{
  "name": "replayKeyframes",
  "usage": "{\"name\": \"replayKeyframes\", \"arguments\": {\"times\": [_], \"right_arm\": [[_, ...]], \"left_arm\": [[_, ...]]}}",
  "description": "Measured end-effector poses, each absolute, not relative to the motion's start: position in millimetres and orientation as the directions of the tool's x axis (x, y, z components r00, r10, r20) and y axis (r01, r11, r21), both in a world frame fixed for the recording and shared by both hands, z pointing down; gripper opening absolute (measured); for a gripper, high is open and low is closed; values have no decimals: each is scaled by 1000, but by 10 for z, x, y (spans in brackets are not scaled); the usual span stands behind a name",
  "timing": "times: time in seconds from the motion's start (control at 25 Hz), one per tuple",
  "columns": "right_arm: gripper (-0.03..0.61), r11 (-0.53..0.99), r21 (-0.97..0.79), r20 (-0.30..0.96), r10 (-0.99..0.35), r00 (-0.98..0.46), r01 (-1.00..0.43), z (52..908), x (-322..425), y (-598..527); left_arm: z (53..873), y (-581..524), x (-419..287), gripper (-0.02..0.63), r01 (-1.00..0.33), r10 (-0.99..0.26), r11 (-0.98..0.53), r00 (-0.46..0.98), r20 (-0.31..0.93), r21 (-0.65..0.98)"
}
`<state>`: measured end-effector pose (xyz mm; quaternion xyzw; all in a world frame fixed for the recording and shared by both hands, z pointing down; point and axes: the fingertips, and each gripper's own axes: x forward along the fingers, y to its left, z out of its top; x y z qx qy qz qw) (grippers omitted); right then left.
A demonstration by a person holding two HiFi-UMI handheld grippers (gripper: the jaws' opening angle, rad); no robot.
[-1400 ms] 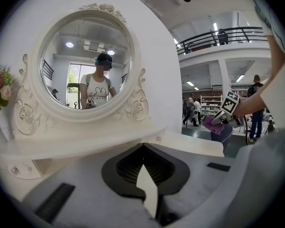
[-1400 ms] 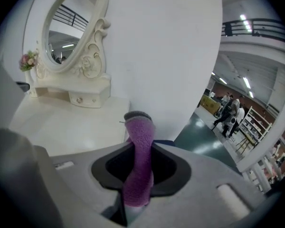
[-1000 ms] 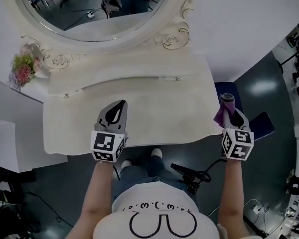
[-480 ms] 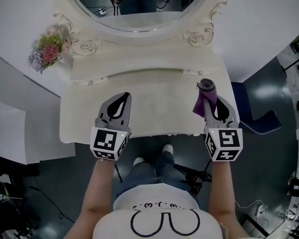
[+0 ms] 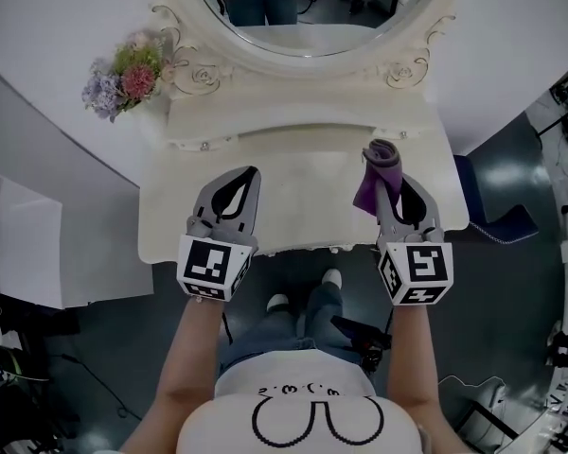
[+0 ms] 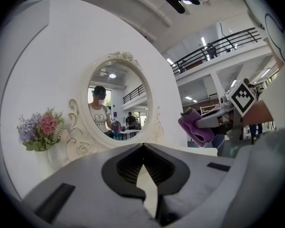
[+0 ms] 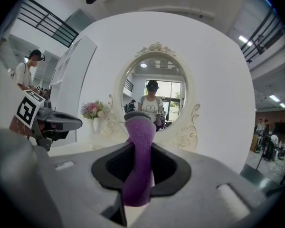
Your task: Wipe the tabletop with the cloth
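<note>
A cream dressing tabletop (image 5: pixel 303 206) lies below me in the head view. My right gripper (image 5: pixel 390 180) is shut on a purple cloth (image 5: pixel 377 173), which hangs over the table's right part; the same cloth (image 7: pixel 138 160) stands up between the jaws in the right gripper view, and it shows at the right in the left gripper view as the purple cloth (image 6: pixel 195 125). My left gripper (image 5: pixel 241 185) hovers over the table's left front, shut with nothing between its jaws (image 6: pixel 145 175).
An oval mirror (image 5: pixel 312 8) in an ornate white frame stands at the table's back. A vase of pink and lilac flowers (image 5: pixel 123 78) sits at the back left corner. A blue chair (image 5: pixel 488 211) stands right of the table. A white cabinet (image 5: pixel 28 244) stands on the left.
The right gripper has carried the cloth from beyond the table's right edge leftward to over the tabletop. The view has shifted, so the table sits more centred. The left gripper keeps its place.
</note>
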<state>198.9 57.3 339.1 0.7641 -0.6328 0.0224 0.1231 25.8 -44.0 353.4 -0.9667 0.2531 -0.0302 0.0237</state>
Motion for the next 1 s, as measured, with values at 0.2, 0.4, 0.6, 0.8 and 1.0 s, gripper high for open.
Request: {"name": "replayKeyframes", "arguments": {"times": [0.2,0.4,0.6,0.8,1.0], "right_arm": [[87,-173,158,161,-967,198,-972,3362,1746,527],[87,-166,168,132,-973,189,-972,3272,1629,484],[86,-112,185,120,-984,136,-976,3189,1553,451],[86,-72,197,123,-988,97,-978,3139,1559,508],[86,-58,206,116,-990,83,-977,3088,1584,623]], "left_arm": [[3401,-492,136,-3,-488,-490,-870,872,13,-78],[3334,-478,104,-3,-494,-495,-865,869,-11,-88],[3231,-461,134,-3,-522,-521,-849,853,-37,-83],[3149,-358,234,-3,-528,-525,-846,849,-56,-74],[3113,-224,314,-3,-526,-521,-847,851,-73,-83]]}}
